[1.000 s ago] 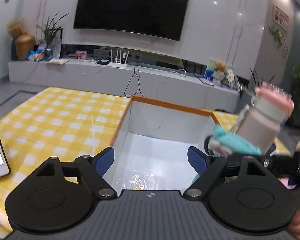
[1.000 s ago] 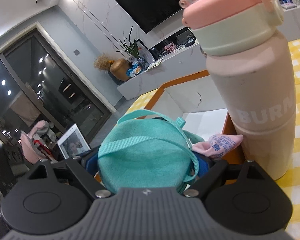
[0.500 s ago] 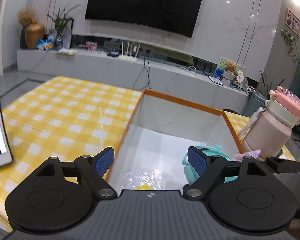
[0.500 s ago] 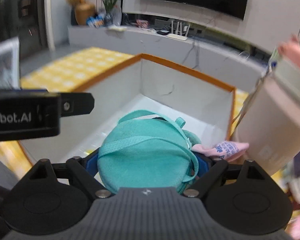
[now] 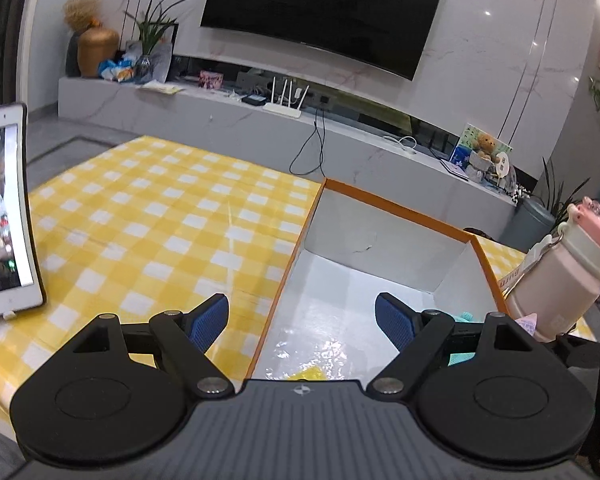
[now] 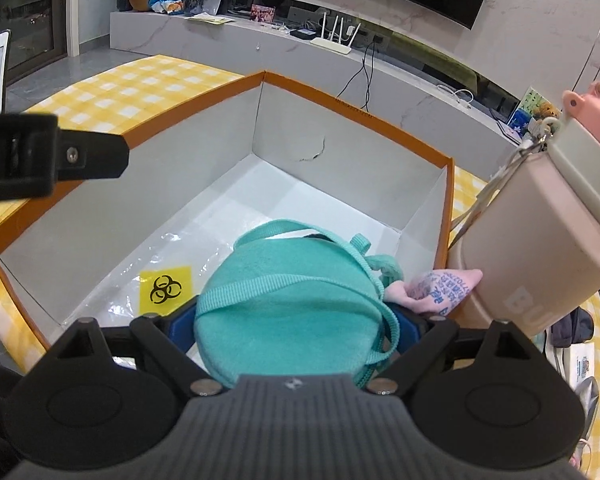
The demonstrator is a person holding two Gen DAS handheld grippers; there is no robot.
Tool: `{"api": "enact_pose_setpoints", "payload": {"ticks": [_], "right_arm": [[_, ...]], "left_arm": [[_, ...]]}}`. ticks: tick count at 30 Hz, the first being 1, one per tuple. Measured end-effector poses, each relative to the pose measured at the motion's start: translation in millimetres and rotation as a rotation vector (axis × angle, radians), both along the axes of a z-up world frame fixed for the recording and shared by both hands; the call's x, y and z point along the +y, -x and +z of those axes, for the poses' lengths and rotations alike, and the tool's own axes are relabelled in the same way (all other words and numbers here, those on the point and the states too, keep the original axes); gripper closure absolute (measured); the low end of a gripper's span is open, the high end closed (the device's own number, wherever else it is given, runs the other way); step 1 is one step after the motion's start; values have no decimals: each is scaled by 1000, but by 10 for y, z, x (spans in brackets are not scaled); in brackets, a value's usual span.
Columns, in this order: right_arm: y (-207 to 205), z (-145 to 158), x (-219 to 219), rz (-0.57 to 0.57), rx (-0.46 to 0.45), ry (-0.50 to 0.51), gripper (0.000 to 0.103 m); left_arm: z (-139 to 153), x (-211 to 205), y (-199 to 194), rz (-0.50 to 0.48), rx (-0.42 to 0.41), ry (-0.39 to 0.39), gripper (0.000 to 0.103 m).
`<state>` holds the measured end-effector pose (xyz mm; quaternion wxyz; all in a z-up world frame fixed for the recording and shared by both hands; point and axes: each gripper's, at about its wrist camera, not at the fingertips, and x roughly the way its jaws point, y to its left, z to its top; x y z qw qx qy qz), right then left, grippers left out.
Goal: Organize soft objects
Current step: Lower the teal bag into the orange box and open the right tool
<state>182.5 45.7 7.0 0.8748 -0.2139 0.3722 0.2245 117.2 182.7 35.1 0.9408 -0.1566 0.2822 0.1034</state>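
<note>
Right wrist view: right claw (image 6: 296, 320) is gripping the teal plush pouch (image 6: 292, 308), orange-rimmed box (image 6: 352, 116) sitting directly below and ahead.

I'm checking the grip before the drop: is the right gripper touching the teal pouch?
Touching. The right wrist view shows the right gripper with both blue pads pressed against the sides of the teal pouch, holding it over the orange-rimmed box.

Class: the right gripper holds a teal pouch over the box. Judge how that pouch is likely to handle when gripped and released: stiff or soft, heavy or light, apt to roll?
The pouch looks plush and bulges between the wide-set jaws, so it probably squashes rather than resists. Its strap lies slack in loops and could snag. Probably light for its size; dropped into the box, it should flop and settle rather than roll.
</note>
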Motion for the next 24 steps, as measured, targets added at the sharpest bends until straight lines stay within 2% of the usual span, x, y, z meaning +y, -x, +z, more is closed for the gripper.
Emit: {"api": "enact_pose_setpoints", "payload": {"ticks": [3, 8, 16, 20, 24], "right_arm": [[6, 17, 0, -9, -22, 0, 8], [38, 44, -20, -21, -42, -36, 3], [178, 112, -12, 21, -131, -46, 3], [285, 186, -57, 70, -174, -78, 3], [340, 282, -168, 69, -205, -126, 3]], "left_arm": [[4, 21, 2, -4, 5, 18, 6], [5, -48, 0, -20, 7, -23, 6], [10, -31, 8, -22, 4, -3, 6], [10, -25, 13, -22, 2, -2, 6], [41, -22, 45, -19, -21, 0, 6]]}}
